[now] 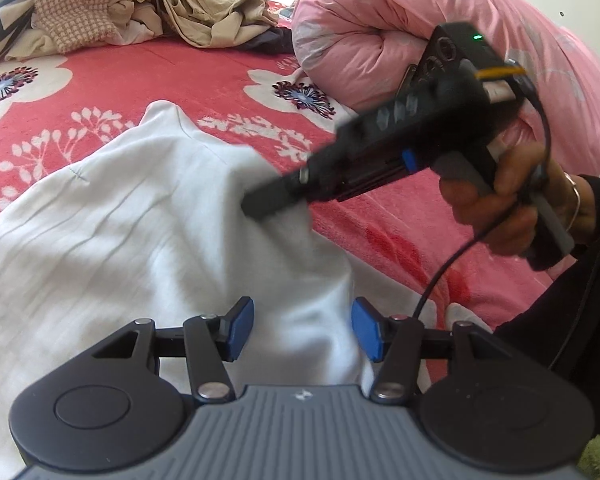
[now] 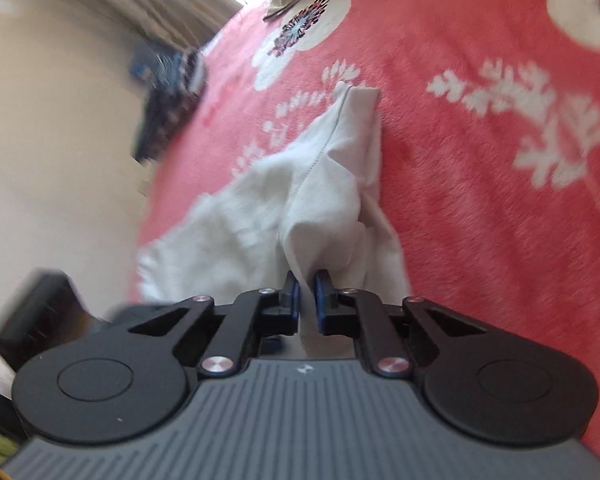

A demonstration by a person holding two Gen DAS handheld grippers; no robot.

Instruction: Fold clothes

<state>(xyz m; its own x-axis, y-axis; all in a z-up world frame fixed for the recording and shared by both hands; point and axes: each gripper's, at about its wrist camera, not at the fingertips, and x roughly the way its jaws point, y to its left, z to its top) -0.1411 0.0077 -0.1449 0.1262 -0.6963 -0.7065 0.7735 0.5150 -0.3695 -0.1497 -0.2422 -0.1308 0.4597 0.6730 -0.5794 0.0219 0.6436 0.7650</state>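
Note:
A white garment (image 1: 140,220) lies spread on a red flowered blanket (image 1: 180,72). My left gripper (image 1: 303,330) stands open low over the garment's near edge, white cloth showing between its blue pads without being pinched. Held by a person's hand (image 1: 500,200), my right gripper (image 1: 260,204) comes in from the right and bites into a raised fold of the cloth. In the right wrist view the right gripper (image 2: 308,300) is shut on a pinched ridge of the white garment (image 2: 332,184), which runs away from it across the blanket (image 2: 480,160).
A rolled pink quilt (image 1: 380,28) lies at the back right of the bed. A heap of beige and checked clothes (image 1: 120,8) sits at the back left. A blurred dark patterned item (image 2: 168,96) lies at the bed's left edge, with cream surface beyond it.

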